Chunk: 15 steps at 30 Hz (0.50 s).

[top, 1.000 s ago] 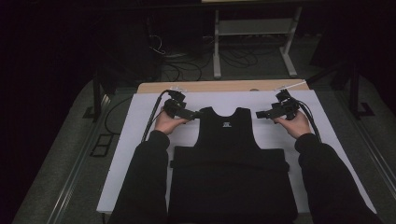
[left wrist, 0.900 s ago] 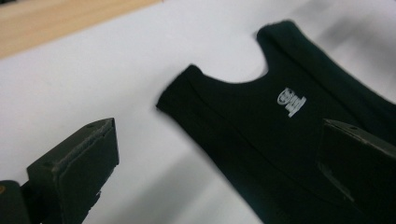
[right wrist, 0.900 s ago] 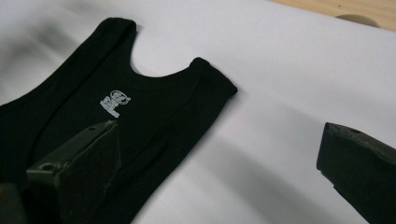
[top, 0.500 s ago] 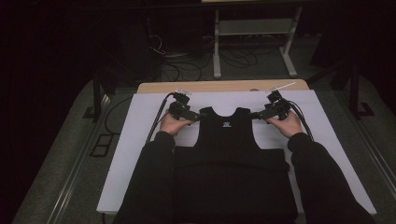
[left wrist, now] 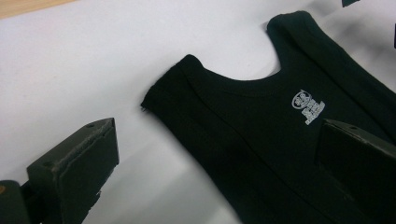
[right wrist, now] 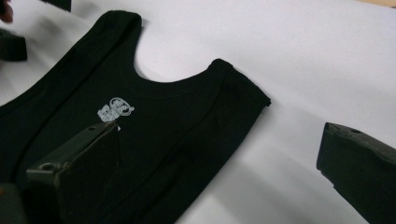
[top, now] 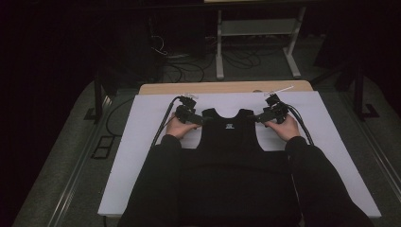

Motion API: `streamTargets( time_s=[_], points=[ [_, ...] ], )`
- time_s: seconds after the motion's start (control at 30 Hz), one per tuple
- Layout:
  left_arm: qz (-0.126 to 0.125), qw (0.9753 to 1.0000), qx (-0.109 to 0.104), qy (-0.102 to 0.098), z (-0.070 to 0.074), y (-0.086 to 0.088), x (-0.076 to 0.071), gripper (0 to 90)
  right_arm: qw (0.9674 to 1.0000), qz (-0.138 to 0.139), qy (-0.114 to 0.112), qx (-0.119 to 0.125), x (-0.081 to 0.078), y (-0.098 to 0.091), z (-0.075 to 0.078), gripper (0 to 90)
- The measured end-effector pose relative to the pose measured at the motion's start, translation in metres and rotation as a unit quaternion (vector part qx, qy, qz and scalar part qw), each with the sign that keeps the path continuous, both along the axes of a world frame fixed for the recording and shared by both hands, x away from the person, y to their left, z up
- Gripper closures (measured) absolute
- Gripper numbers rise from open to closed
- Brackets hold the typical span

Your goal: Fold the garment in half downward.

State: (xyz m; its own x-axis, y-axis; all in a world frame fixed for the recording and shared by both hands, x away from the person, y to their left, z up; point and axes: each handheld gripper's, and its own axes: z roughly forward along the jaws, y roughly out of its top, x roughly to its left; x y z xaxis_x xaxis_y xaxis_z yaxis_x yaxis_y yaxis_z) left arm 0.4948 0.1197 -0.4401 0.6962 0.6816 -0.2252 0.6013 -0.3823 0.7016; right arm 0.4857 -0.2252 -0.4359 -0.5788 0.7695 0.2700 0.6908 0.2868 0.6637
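Broadly, the scene is a long white-covered table [top: 142, 142] with a strip of pale wood [top: 222, 88] showing along its far edge, and beyond it a dim floor strewn with dark cables [top: 189, 61] around a light metal stand [top: 257, 33]. Spread flat on the white surface, roughly at the middle of the table and reaching back toward the person's side, lies a black sleeveless knit top [top: 230, 137] with its neckline pointing away from the person; its lower part merges with the person's dark sleeves [top: 156, 184] and I cannot tell where it ends. From where I stand, the left gripper [top: 197, 120] sits just beside the garment's left shoulder strap and the right gripper [top: 259, 118] just beside the right strap, each with a cable running back along the table. Looking along the left gripper, its two black jaws stand wide apart, one over bare white cover, the other over the dark cloth, with the strap end [left wrist: 163, 93] lying between them and nothing clamped. Along the right gripper it is the mirror case: jaws spread, empty, the other strap end [right wrist: 243, 88] between them. Smallest of all, a small white printed logo [left wrist: 308, 105] sits just below the scooped neckline.
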Motion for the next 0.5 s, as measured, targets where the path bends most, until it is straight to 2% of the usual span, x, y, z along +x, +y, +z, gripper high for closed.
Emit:
streamTargets(
  time_s=[0.23, 0.27, 0.37, 0.5],
  points=[
    [-0.005, 1.0000, -0.002, -0.001, -0.008, -0.010, 0.001, 0.0, 0.9998, -0.005, 0.010, -0.016, 0.004, 0.006, -0.012, 0.2],
    [-0.006, 1.0000, -0.001, -0.001, -0.009, -0.011, 0.002, 0.0, 0.9998, -0.004, 0.009, -0.016, 0.004, 0.006, -0.013, 2.6],
    [-0.010, 0.9999, 0.011, -0.003, -0.011, -0.013, 0.001, 8.4, 0.9999, 0.007, 0.010, -0.010, 0.004, 0.007, -0.014, 12.7],
    [-0.006, 1.0000, 0.005, -0.005, -0.012, -0.015, 0.001, 13.8, 0.9999, 0.010, 0.001, -0.014, 0.003, 0.011, -0.012, 18.2]
  ],
)
